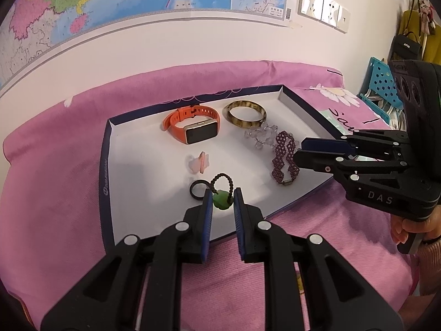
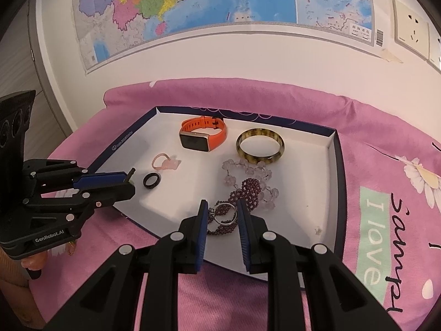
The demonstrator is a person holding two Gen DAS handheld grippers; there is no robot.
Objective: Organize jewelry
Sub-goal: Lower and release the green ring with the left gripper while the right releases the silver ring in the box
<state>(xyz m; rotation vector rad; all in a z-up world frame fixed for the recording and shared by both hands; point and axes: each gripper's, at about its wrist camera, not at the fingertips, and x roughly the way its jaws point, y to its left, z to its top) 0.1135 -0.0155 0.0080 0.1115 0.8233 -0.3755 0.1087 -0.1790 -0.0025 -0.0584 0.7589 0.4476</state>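
Note:
A white tray (image 1: pixel 143 165) with a navy rim lies on the pink bed cover. On it are an orange smartwatch (image 1: pixel 193 127) (image 2: pixel 204 135), an amber bangle (image 1: pixel 242 123) (image 2: pixel 259 158), a clear bead bracelet (image 1: pixel 259 135) (image 2: pixel 248 168), a purple beaded bracelet (image 1: pixel 285 160) (image 2: pixel 249 190), a black ring (image 1: pixel 191 190) (image 2: pixel 145 182) and a pink flower ring (image 1: pixel 198 162) (image 2: pixel 165 162). My left gripper (image 1: pixel 223 201) (image 2: pixel 132 182) is shut on a green pendant (image 1: pixel 222 204) with a black cord loop, over the tray's near edge. My right gripper (image 2: pixel 222 212) (image 1: pixel 299 151) is shut on a silver ring (image 2: pixel 217 222) above the purple bracelet.
The pink cover (image 2: pixel 303 110) has a daisy and lettering print to the right of the tray. A wall map (image 2: pixel 193 5) and sockets (image 1: pixel 322 8) are behind. A teal stool (image 1: pixel 383 82) and hanging bags (image 1: pixel 408 44) stand at the far right. A hand (image 1: pixel 413 226) holds the right gripper's handle.

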